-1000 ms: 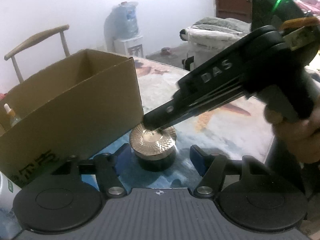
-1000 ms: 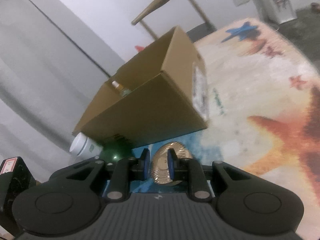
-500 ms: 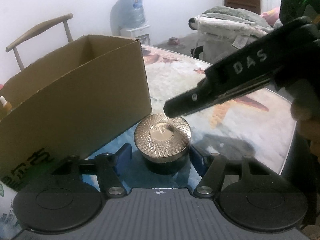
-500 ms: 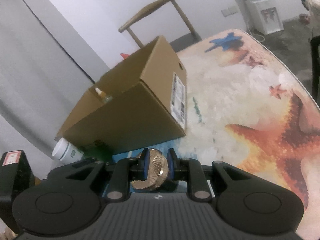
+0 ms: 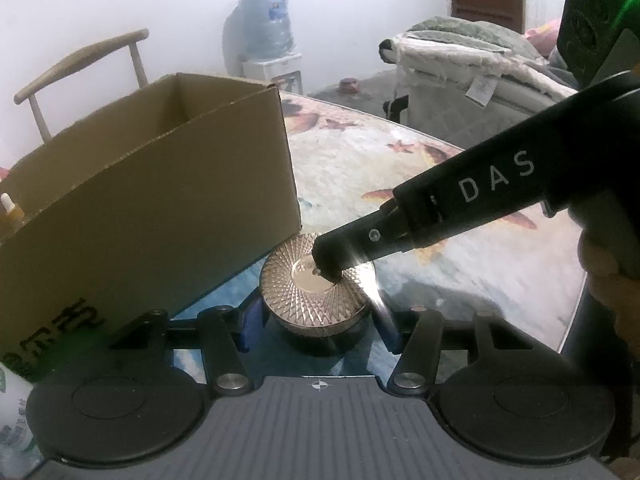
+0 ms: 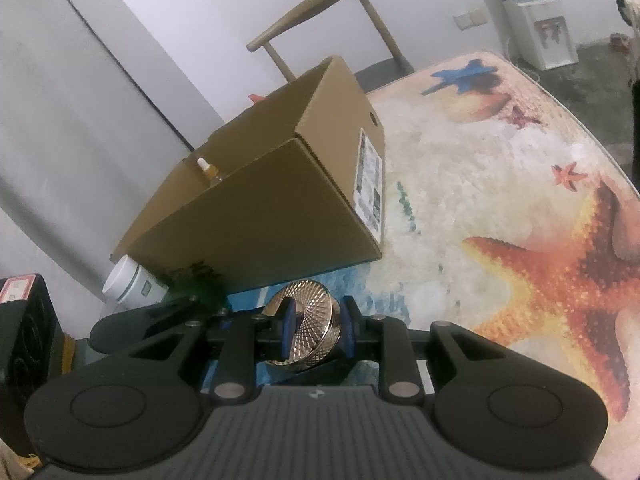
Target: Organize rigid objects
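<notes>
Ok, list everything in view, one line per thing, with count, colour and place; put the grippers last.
jar: one, gold faceted lid, dark body, on table by box corner
cardboard box: one, brown, open top, on table
dropper bottle: one, amber, white tip, inside box
white cup: one, left of box
table: one, starfish print
chair: one, wooden, behind box
water dispenser: one, white, by wall
left gripper: open around jar
right gripper: shut on jar's lid
</notes>
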Tool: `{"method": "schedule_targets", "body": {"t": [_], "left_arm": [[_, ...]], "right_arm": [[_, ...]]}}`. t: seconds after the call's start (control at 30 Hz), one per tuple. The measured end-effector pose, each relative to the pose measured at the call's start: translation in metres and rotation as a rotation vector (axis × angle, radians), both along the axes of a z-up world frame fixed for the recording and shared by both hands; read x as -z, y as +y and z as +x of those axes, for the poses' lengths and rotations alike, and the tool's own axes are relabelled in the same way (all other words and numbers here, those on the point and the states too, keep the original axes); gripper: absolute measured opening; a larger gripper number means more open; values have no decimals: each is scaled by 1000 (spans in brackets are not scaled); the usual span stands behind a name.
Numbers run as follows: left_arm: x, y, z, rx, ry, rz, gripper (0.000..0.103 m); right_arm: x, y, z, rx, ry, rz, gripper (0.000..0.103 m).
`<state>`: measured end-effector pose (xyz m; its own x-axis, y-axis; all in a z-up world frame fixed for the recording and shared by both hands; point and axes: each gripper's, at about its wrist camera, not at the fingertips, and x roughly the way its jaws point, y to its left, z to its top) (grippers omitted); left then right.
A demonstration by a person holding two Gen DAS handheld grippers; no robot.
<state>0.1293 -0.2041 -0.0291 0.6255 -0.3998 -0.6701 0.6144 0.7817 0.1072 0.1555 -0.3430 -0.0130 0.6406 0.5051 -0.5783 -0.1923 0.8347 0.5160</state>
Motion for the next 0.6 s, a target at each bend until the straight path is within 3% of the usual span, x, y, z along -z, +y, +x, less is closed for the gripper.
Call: {"method": "schedule_targets", "body": {"t": [0.27,0.43,0.6], "left_arm": [[-36,8,-21,-6,-68,-14,56],[-84,25,-25,-25,-149,-44,55],[-133,44,-1,-89,-188,-75,56]], "right_arm": [[-38,11,-18,-37,-82,-38,27],[-90,28,-20,-98,-205,-98,27],[-136,52,4,-177,-304,-144,27]]}}
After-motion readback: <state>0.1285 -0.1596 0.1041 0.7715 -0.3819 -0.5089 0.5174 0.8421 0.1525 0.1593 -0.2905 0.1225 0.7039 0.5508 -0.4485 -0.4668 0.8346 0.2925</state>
